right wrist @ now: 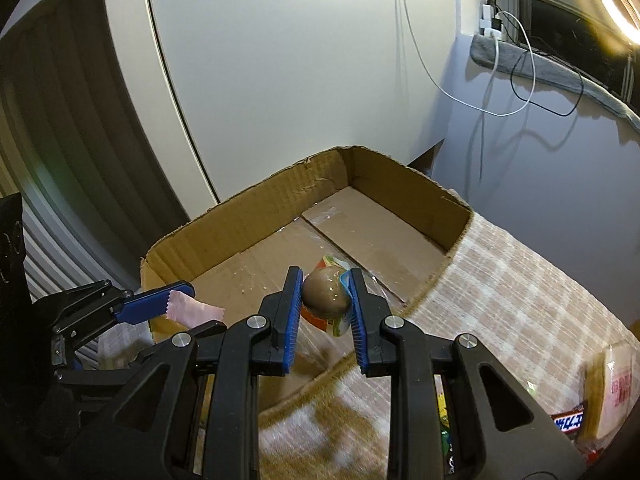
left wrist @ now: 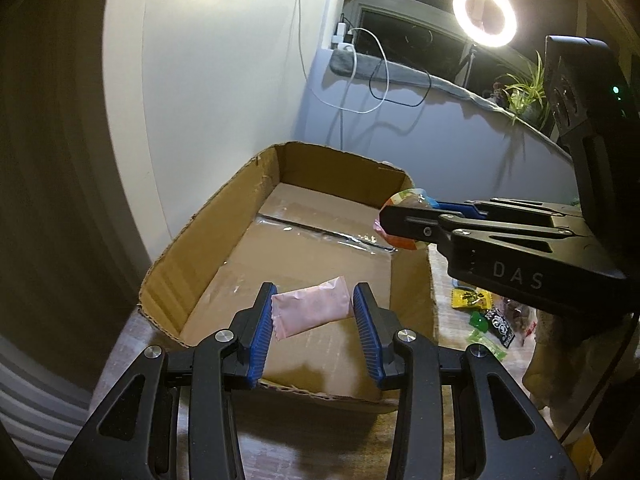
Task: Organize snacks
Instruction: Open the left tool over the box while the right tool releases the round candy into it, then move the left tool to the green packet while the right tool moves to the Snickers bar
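Observation:
An open cardboard box (left wrist: pixel 224 216) stands on the table; it also shows in the right wrist view (right wrist: pixel 248 216). My left gripper (left wrist: pixel 314 304) is shut on a pink snack packet (left wrist: pixel 310 310) and holds it over the box's near end. The packet also shows in the right wrist view (right wrist: pixel 196 312). My right gripper (right wrist: pixel 326 290) is shut on a round brown snack in a colourful wrapper (right wrist: pixel 326 294), held above the box floor. From the left wrist view the right gripper (left wrist: pixel 400 220) sits over the box's right wall with that snack (left wrist: pixel 404 200).
Loose snacks lie on the checked tablecloth right of the box: yellow and green packets (left wrist: pixel 472 298), a dark packet (left wrist: pixel 500 322), a Snickers bar (right wrist: pixel 568 422) and a tan packet (right wrist: pixel 608 392). A white wall (right wrist: pixel 300 60), hanging cables (left wrist: pixel 360 80) and a ring light (left wrist: pixel 484 14) lie behind.

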{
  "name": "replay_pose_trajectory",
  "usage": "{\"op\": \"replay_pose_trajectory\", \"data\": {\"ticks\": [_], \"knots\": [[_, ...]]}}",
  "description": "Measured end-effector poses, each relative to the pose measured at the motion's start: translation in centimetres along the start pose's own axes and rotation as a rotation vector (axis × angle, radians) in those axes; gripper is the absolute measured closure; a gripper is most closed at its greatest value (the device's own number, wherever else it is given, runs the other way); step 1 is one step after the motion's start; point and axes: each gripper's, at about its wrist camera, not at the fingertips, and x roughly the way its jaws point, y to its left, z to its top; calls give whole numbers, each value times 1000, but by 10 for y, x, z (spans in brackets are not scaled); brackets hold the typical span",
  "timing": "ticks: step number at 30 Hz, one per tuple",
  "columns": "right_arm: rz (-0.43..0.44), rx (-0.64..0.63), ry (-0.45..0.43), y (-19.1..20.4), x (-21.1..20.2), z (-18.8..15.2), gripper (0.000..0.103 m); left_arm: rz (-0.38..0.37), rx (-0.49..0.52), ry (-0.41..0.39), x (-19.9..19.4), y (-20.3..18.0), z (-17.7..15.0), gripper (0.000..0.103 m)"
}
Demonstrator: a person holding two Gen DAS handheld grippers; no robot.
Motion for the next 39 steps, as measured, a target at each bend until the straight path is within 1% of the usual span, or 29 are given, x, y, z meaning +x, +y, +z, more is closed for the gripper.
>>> {"op": "replay_pose_trajectory", "data": {"ticks": [4,5,6,7,8,9,11,14,19,23,28,33,39], "knots": [[3,-14,4,3,4,2,79,2,-5,4,1,2,0,63],[-3,-17,4,4,5,3,75,1,-4,6,1,2,0,62],[-7,-18,0,4,4,3,64,1,-5,7,1,1,1,56],[-10,-18,-5,4,4,3,58,2,-6,5,1,1,1,50],[-20,-19,-15,4,2,4,47,2,-6,3,0,1,1,49],[-25,-19,-20,4,0,4,41,1,-5,4,1,0,1,47],[-33,-18,-27,3,-4,4,40,4,-4,6,1,0,1,45],[-48,-9,-34,-1,-9,3,33,4,-3,6,0,-2,1,45],[-62,5,-46,-7,-19,0,29,-1,0,5,-3,-5,0,45],[-73,20,-59,-12,-31,-5,23,-16,-18,7,-6,-8,0,45],[-92,48,-80,-22,-52,-16,22,5,15,9,-10,-23,-3,45],[-127,97,-102,-39,-80,-38,22,-56,32,25,-11,-42,-7,45],[-189,173,-110,-70,-113,-72,22,-105,55,39,-8,-63,-12,45]]}}
